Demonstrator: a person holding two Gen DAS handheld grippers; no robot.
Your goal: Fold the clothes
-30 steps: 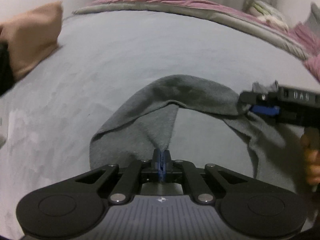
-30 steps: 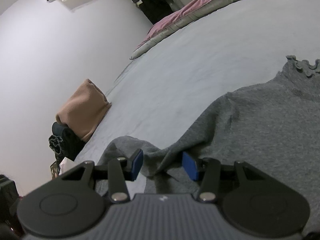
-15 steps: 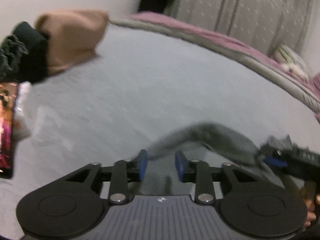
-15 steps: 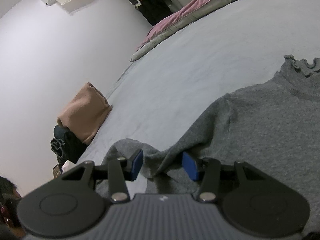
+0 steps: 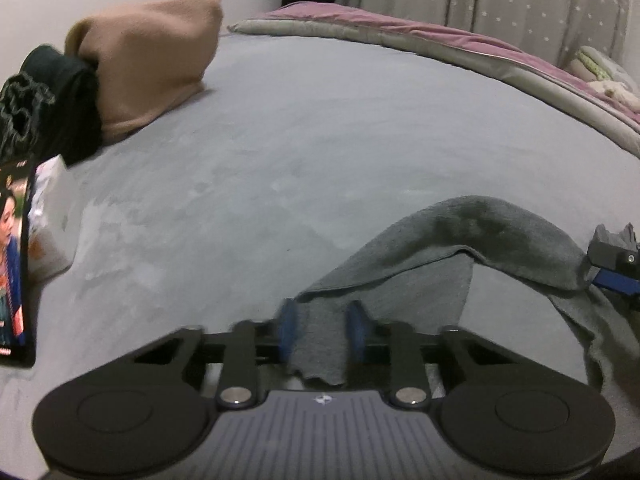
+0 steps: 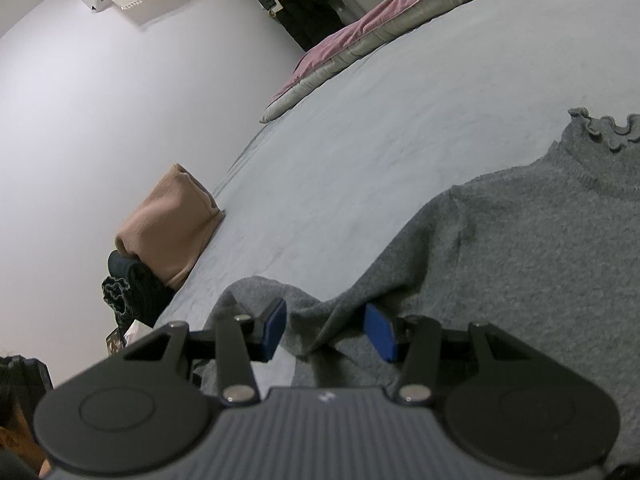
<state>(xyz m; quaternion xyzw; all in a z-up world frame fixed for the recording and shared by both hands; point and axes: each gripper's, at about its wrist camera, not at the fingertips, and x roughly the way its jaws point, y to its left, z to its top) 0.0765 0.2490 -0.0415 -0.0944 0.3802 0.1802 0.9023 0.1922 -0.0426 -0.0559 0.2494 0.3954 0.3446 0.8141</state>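
both wrist cams low and close over bed (image 5: 320,128), left faces curtain, right faces wall, both share grey sweater (image 6: 520,240)

Left gripper (image 5: 321,330) hovering low with blue pads (image 5: 287,330) spread apart, jaws gaping, gripping nothing. Right gripper (image 6: 326,330) likewise holding its blue pads (image 6: 380,338) wide apart, nothing pinched between them. Right gripper's tip also showing at the far right edge of the left wrist view.
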